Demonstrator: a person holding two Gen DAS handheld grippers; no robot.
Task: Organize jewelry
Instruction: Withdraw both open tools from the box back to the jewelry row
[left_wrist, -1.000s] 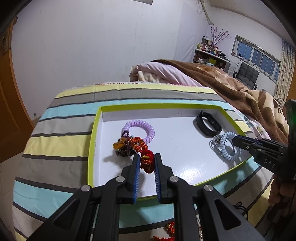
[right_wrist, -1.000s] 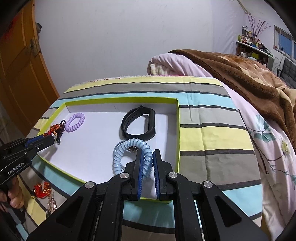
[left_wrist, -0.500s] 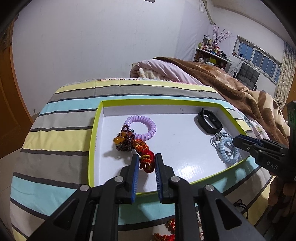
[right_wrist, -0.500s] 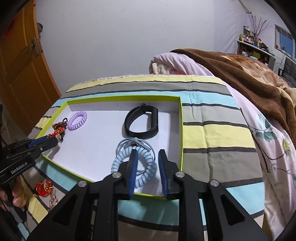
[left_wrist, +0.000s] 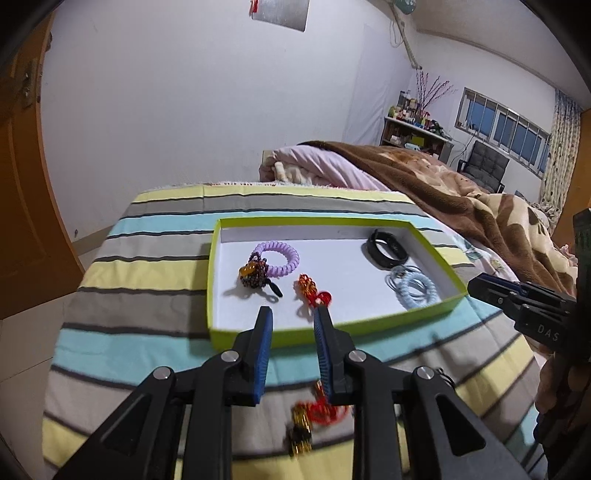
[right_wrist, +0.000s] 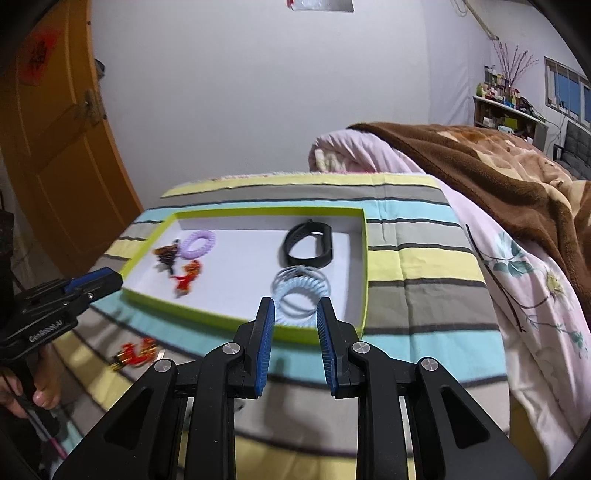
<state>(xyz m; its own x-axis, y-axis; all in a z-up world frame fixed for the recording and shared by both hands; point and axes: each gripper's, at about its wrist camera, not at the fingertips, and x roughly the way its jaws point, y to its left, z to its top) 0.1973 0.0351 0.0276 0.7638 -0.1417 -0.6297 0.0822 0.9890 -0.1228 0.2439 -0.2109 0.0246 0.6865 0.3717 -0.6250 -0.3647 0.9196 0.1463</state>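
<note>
Left wrist view: the left gripper (left_wrist: 291, 317) is released, jaws apart and holding nothing, positioned over the near wall of the green tray (left_wrist: 325, 334). Inside the tray, the red bead charm (left_wrist: 313, 293) lies at 12 o'clock from the fingertips, just beyond them. The purple coil band (left_wrist: 279, 257) and the dark bead cluster (left_wrist: 254, 275) touching it lie at 11 o'clock. The black wristband (left_wrist: 388, 253) and the blue coil band (left_wrist: 415, 290) lie at 1 to 2 o'clock. One red and gold ornament (left_wrist: 314, 417) rests outside the tray on the striped blanket (left_wrist: 122, 302), at 6 o'clock beneath the gripper.

Right wrist view: the right gripper (right_wrist: 294, 312) is likewise released and empty, above the tray's near wall. The blue coil band (right_wrist: 301, 297) lies at 12 o'clock, just past the fingertips; the black wristband sits beyond it.

Hazards, judged from this layout:
- The ornament on the blanket is likely the next item. The soft, creased fabric may be pinched along with it.
- Its dangling parts may snag on the tray wall during transfer.
- A low pass over the shallow wall may shift the lightweight tray.
- The purple band and bead cluster may lift together.
</note>
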